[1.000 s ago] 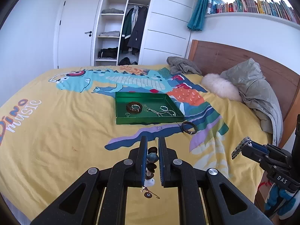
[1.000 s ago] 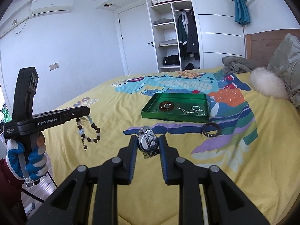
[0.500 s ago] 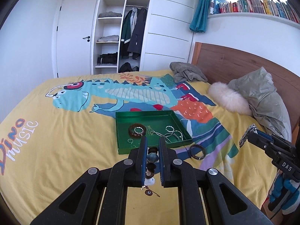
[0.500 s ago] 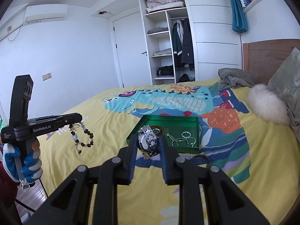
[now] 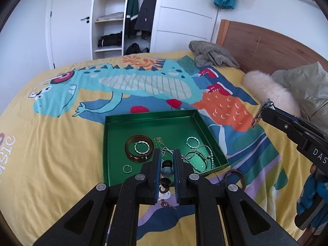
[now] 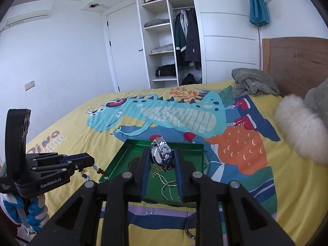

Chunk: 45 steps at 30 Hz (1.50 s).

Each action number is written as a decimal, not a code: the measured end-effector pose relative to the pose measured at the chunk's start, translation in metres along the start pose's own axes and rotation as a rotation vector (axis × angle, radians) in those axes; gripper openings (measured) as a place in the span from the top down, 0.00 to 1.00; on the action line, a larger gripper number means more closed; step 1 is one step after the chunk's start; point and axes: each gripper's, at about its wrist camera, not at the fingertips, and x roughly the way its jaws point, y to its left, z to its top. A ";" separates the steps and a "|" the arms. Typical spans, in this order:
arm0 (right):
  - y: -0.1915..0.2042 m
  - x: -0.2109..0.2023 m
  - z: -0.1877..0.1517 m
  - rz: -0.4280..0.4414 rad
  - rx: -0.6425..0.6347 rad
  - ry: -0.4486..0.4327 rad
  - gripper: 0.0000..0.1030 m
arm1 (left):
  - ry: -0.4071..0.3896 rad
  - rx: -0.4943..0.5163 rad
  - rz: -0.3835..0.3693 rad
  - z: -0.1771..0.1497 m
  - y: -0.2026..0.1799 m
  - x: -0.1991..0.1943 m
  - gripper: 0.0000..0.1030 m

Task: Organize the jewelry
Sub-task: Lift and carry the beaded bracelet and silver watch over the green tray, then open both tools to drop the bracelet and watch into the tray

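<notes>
Left wrist view shows the green tray (image 5: 114, 121) interior: one brown bangle (image 5: 139, 148), several silver rings and chains; the right view mostly blocks it. Left gripper (image 5: 166, 160) pinches a bead bracelet (image 5: 166, 172); right gripper (image 6: 162, 160) clamps one steel watch (image 6: 162, 153). Both are closer over the tray than 1 s ago. Second bangle (image 5: 234, 179) and one ring (image 6: 149, 210) lie on the bedspread (image 5: 51, 164).

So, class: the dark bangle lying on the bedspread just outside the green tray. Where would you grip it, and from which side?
Grip the dark bangle across one stretch of its rim, coming from above: it lies flat on the bedspread, so one finger can drop inside the ring and one outside. Choose the side away from the green tray.
</notes>
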 end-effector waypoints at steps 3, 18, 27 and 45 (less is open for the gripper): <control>-0.012 0.048 -0.001 0.000 0.010 0.055 0.79 | 0.044 0.005 -0.005 0.000 -0.002 0.043 0.89; -0.027 0.240 -0.026 0.022 0.010 0.333 0.79 | 0.158 0.008 -0.031 -0.009 0.014 0.156 0.89; -0.031 0.273 -0.055 -0.011 -0.012 0.482 0.78 | 0.217 -0.014 -0.008 -0.024 0.022 0.176 0.89; -0.017 0.119 -0.009 -0.029 0.001 0.269 0.68 | 0.056 -0.046 0.060 -0.018 0.023 0.039 0.61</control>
